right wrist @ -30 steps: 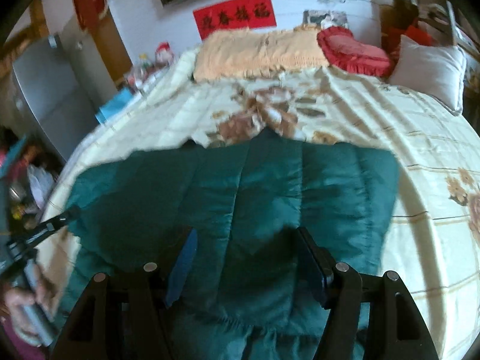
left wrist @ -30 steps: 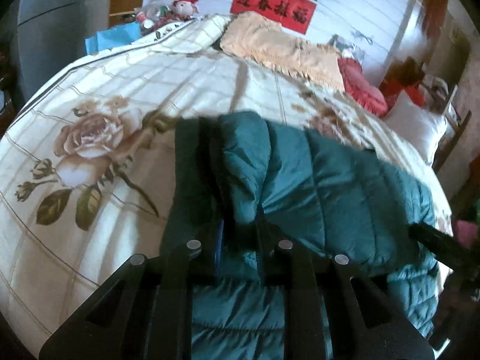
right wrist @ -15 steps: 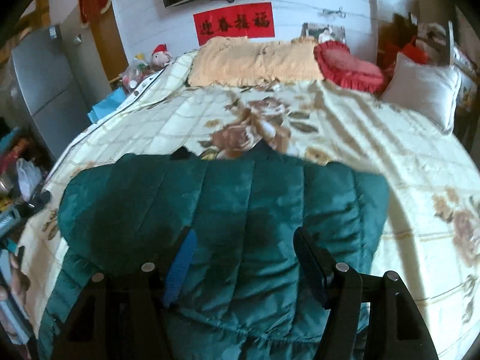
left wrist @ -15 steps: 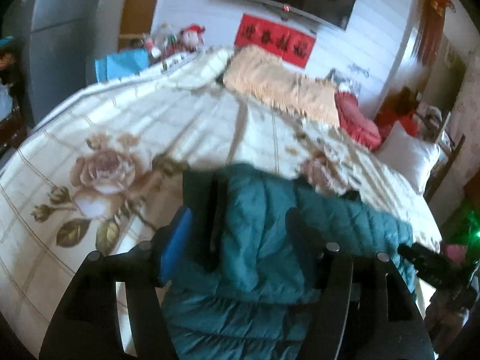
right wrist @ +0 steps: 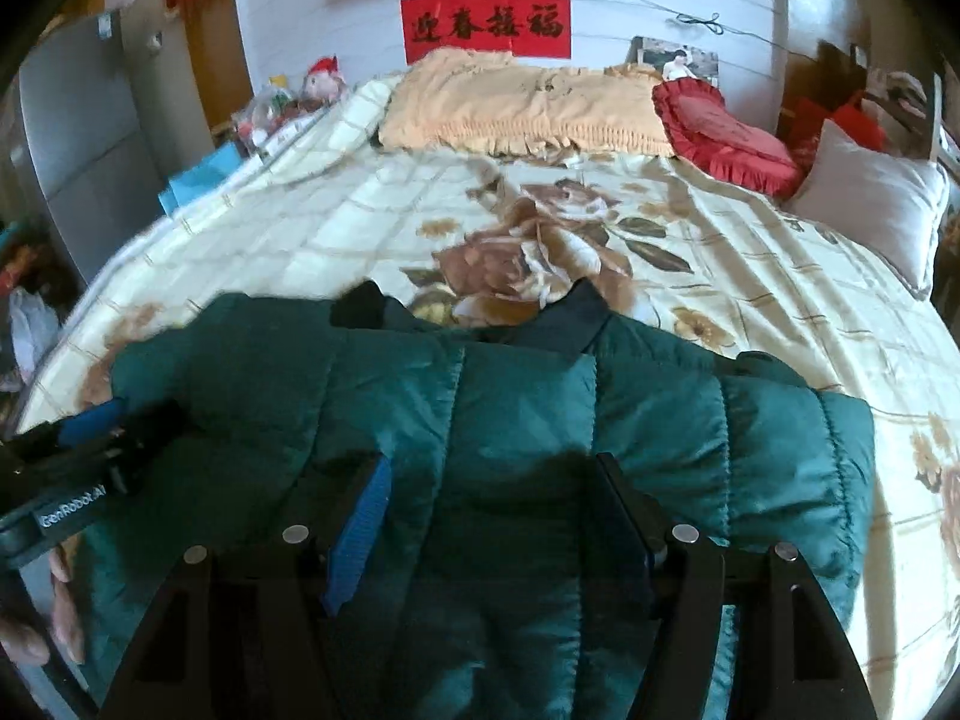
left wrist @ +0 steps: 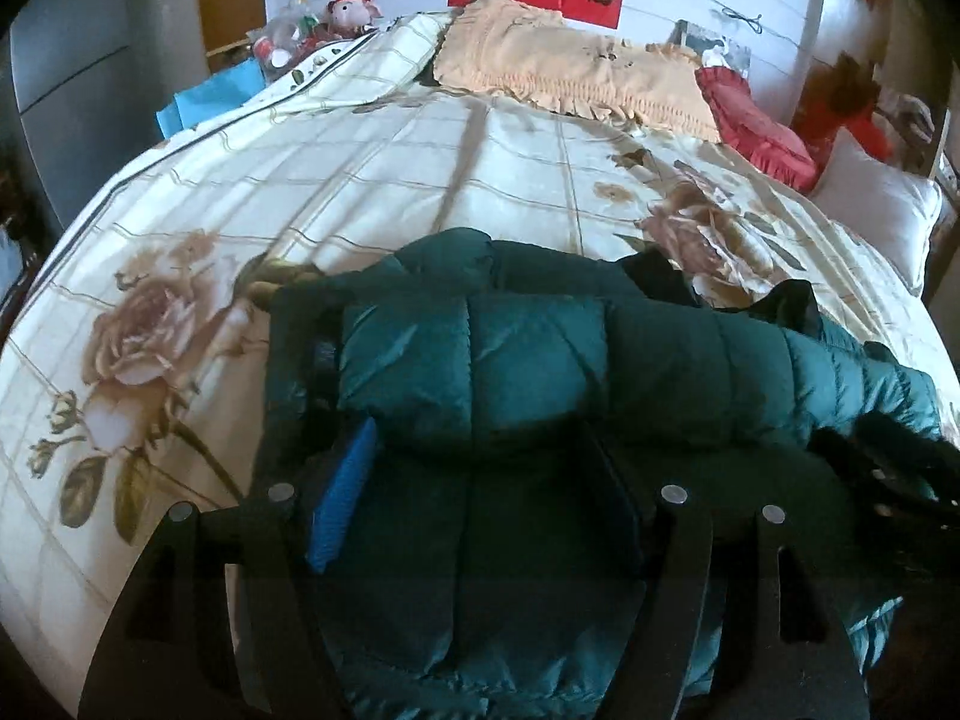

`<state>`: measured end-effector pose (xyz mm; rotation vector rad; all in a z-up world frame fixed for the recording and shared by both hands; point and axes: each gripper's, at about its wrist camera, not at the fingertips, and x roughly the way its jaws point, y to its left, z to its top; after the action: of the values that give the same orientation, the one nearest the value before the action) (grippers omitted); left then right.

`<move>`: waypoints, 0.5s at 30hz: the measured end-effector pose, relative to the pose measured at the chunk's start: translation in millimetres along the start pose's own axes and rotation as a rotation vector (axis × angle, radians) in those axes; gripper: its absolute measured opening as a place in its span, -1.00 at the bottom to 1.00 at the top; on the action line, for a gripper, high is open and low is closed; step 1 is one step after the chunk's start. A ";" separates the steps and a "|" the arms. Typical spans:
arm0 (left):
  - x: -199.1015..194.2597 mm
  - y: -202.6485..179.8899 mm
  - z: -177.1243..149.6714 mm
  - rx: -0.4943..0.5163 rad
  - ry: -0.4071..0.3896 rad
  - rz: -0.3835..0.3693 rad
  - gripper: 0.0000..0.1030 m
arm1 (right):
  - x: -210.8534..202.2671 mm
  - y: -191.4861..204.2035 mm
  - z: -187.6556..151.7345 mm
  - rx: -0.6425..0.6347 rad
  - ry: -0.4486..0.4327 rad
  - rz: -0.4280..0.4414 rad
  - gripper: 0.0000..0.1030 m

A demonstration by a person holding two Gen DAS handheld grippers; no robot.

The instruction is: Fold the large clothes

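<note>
Claws, left (left wrist: 480,492) just opening and right (right wrist: 486,516) released, are hovering over jacket (right wrist: 510,408) lying at bedspread's (right wrist: 750,276) near edge.

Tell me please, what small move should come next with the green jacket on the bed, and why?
Probably bring both grippers down to take the near hem and fold again. The green padded jacket lies doubled on the floral bedspread. The left gripper, whose jaws have just been opening, and the right gripper both stand open above it, pressing nothing.
</note>
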<state>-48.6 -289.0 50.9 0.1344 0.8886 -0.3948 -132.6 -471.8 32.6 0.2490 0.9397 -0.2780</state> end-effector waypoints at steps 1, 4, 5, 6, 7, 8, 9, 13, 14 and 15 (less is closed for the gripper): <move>1.4 -1.4 -2.2 0.007 0.002 0.001 0.35 | 7.2 -2.2 -0.4 0.009 0.015 0.003 0.29; 5.7 -4.3 -3.3 0.028 0.005 0.006 0.35 | 17.0 -6.3 -3.8 0.018 0.008 0.000 0.31; 6.7 -4.5 -3.7 0.029 0.006 0.005 0.35 | 17.5 -4.9 -4.9 0.015 0.009 -0.005 0.32; 6.7 -3.9 -3.3 0.028 0.006 0.004 0.35 | 17.0 -4.4 -4.1 0.015 0.014 -0.009 0.32; 7.0 -3.4 -3.6 0.028 0.006 0.003 0.35 | 13.6 -4.1 -2.6 0.020 0.025 -0.011 0.32; 7.2 -3.4 -3.3 0.028 0.005 0.003 0.35 | 9.7 -4.7 -1.7 0.029 0.029 -0.011 0.32; 6.5 -4.4 -4.0 0.027 0.003 0.003 0.35 | -0.8 -4.2 -1.2 0.044 0.022 -0.006 0.32; 7.2 -5.5 -5.1 0.029 -0.008 0.007 0.36 | -46.8 13.8 -9.8 0.008 -0.058 0.071 0.31; 7.3 -5.6 -5.3 0.028 -0.009 0.007 0.36 | -52.6 20.9 -14.0 -0.017 -0.064 0.075 0.31; 6.9 -6.1 -5.3 0.028 -0.010 0.007 0.36 | -55.3 26.8 -18.3 -0.042 -0.061 0.075 0.31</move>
<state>-51.0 -295.1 42.6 0.1610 0.8729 -0.4014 -168.3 -433.8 70.0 0.2356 0.8726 -0.1962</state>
